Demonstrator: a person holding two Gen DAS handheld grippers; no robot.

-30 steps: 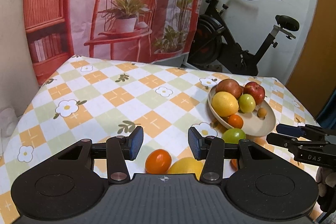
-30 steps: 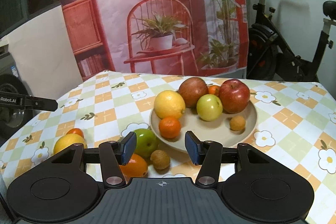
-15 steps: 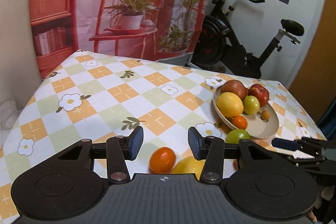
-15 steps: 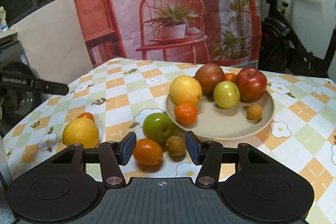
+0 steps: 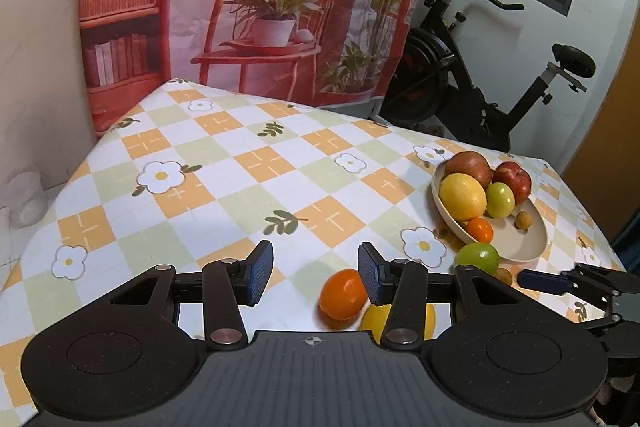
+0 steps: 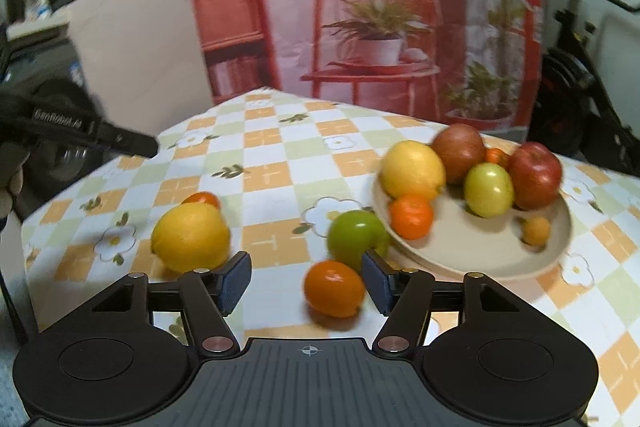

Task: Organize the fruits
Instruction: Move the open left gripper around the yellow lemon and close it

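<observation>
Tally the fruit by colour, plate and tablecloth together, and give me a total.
Orange fruits: 4
Yellow lemons: 2
Green fruits: 2
Red fruits: 2
Small brown fruits: 2
Total: 12

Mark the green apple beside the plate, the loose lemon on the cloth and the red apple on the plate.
green apple [image 6: 354, 237]: right wrist view, middle of its skin.
loose lemon [image 6: 191, 235]: right wrist view, centre of its rind.
red apple [image 6: 535, 174]: right wrist view, its front face.
</observation>
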